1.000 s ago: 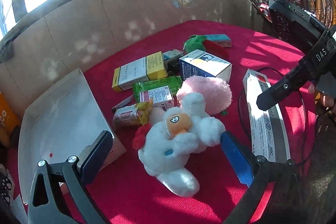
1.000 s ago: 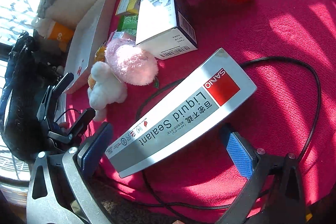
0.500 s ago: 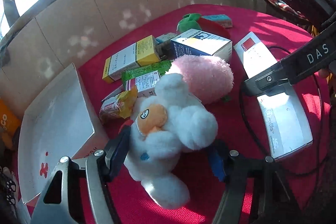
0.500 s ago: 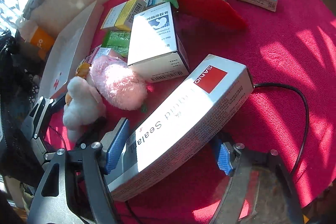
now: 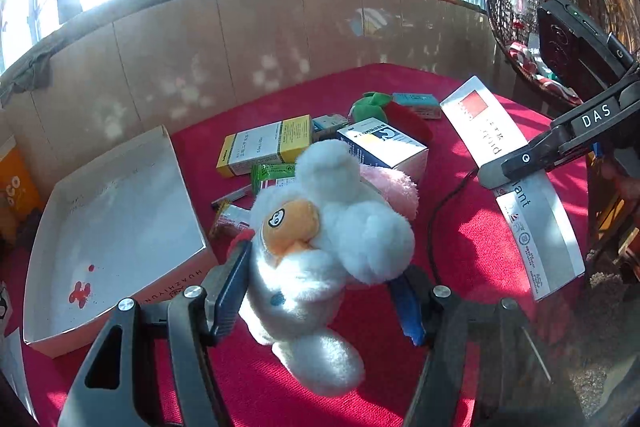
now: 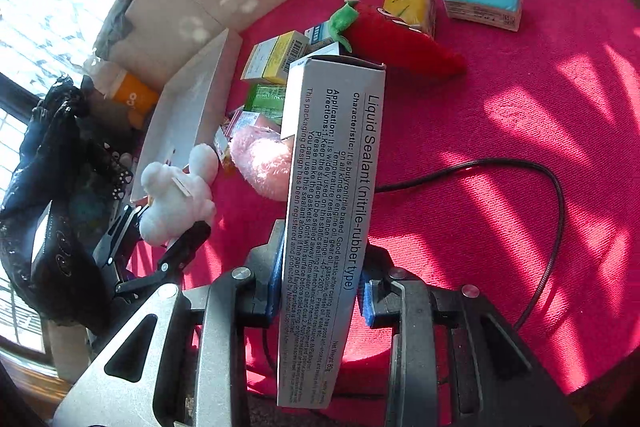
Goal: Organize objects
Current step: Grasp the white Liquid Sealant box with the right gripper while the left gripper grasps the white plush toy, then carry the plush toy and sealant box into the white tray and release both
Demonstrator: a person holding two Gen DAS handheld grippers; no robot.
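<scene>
Here the left gripper (image 5: pixel 320 291) had just been closing and pinched the white plush (image 5: pixel 332 239) across its middle, soft fur bulging over the pads, so it hung tilted at lower centre of the left view. The right gripper (image 6: pixel 320 291) had just been closing too, and clamped the sealant box (image 6: pixel 332 195) by its narrow sides, end pointing up the frame, probably for a clean lift. The empty tray (image 5: pixel 116 223) sat at left, its near wall just beside the plush. Bare red cloth (image 6: pixel 520 147) lay open at right, crossed by a cable (image 6: pixel 552 195); other boxes crowded upper centre.
</scene>
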